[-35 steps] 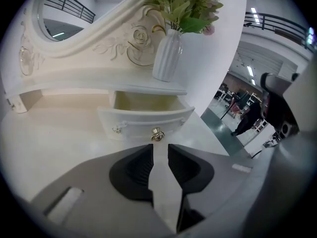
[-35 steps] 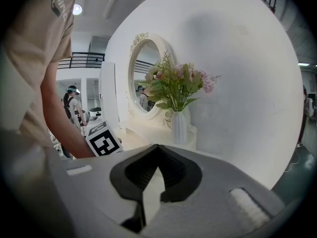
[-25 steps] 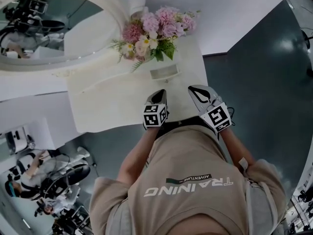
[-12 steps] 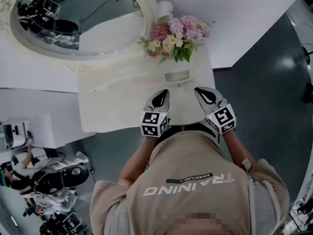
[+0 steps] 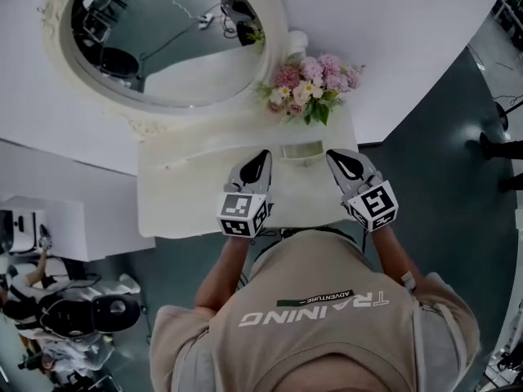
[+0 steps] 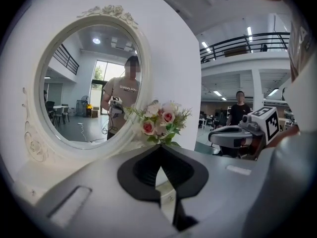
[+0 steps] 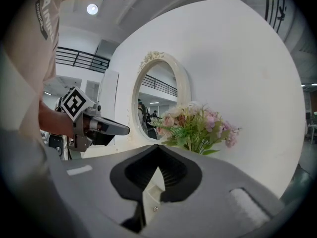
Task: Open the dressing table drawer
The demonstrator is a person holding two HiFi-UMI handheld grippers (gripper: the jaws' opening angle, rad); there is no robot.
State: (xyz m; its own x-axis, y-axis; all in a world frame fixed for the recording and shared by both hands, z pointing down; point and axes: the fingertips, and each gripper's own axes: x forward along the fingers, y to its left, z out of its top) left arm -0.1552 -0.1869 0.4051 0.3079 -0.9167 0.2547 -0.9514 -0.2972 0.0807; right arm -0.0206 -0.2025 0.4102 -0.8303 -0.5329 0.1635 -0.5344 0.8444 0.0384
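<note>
The white dressing table stands against the wall, with an oval mirror above it and a bunch of pink flowers at its back right. Its drawer front is hidden under the top in every view. My left gripper and right gripper hover side by side over the table top, pointing at the wall. Both are shut with nothing between the jaws. The left gripper view faces the mirror and flowers, with the right gripper beside. The right gripper view shows the flowers and the left gripper.
A small white rectangular dish lies on the table between the gripper tips and the flowers. Dark grey floor runs to the right. Chairs and equipment crowd the lower left. A person stands far off in the hall.
Both grippers have risen from the table's front edge to above its top, the left one more. The head view has shifted, so more of the mirror shows.
</note>
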